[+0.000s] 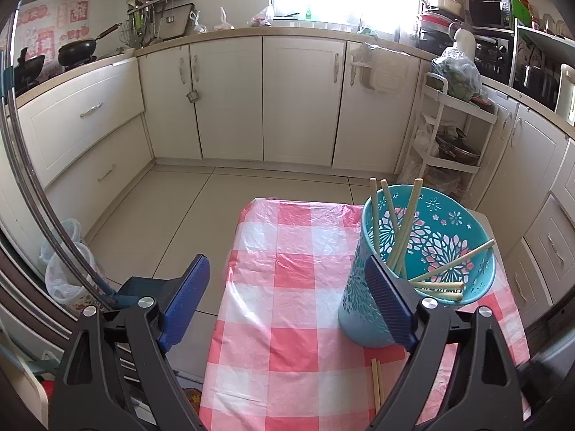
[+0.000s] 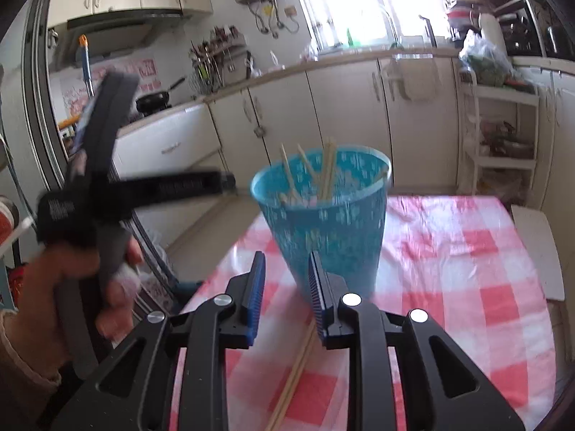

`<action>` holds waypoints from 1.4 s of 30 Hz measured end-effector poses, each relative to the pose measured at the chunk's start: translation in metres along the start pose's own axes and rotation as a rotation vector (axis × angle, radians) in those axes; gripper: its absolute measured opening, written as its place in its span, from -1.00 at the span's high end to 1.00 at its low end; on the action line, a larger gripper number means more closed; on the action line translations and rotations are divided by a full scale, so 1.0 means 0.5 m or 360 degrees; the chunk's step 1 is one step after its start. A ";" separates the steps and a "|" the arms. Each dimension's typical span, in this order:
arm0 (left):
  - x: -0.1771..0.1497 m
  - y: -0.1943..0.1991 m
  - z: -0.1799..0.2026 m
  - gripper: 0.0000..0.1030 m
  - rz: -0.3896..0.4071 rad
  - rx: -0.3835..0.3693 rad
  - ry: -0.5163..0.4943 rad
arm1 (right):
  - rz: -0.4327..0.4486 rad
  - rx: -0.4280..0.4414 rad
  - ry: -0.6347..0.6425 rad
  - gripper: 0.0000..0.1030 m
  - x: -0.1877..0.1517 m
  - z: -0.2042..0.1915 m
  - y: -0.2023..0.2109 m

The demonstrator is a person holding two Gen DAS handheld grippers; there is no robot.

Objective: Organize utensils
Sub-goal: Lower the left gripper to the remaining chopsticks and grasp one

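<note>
A teal perforated holder (image 1: 413,265) stands on the red-and-white checked tablecloth (image 1: 287,287) and holds several wooden chopsticks (image 1: 402,230). My left gripper (image 1: 287,287) is open and empty, its right finger beside the holder's near wall. A pair of chopsticks (image 1: 377,384) lies on the cloth in front of the holder. In the right wrist view the holder (image 2: 323,222) stands just ahead of my right gripper (image 2: 287,287), which is partly open and empty above the loose chopsticks (image 2: 294,373). The left gripper (image 2: 104,136) shows there at the left, held by a hand.
The small table's left edge (image 1: 222,287) drops to the tiled floor. Kitchen cabinets (image 1: 287,100) line the back. A white trolley rack (image 1: 449,136) stands at the right. Plastic bags (image 1: 68,262) sit on the floor at the left.
</note>
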State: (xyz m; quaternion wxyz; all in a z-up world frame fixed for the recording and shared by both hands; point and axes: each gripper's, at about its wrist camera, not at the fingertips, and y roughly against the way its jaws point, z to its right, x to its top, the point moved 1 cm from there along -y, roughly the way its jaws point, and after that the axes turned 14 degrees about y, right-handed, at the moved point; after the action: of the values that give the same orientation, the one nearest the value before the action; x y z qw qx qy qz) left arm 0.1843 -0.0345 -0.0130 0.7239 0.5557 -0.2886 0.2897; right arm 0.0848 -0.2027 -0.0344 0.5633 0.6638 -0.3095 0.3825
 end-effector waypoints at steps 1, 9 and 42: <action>-0.001 -0.001 -0.003 -0.64 -0.0009 0.0001 0.0009 | -0.0078 0.0006 -0.0018 0.54 -0.022 0.000 -0.015; -0.006 -0.010 -0.025 -0.67 -0.0060 0.0009 0.0055 | -0.0408 0.0012 -0.0112 0.60 -0.118 0.006 -0.101; -0.255 -0.080 0.069 -0.69 -0.0575 0.0023 -0.0347 | -0.0641 -0.0099 0.0057 0.85 -0.177 0.055 -0.067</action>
State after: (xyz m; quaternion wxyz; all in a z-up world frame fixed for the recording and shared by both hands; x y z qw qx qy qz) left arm 0.1257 -0.0889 -0.1254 0.7244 0.6317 -0.2590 0.0955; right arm 0.0715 -0.2256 -0.1293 0.6541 0.6875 -0.1721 0.2643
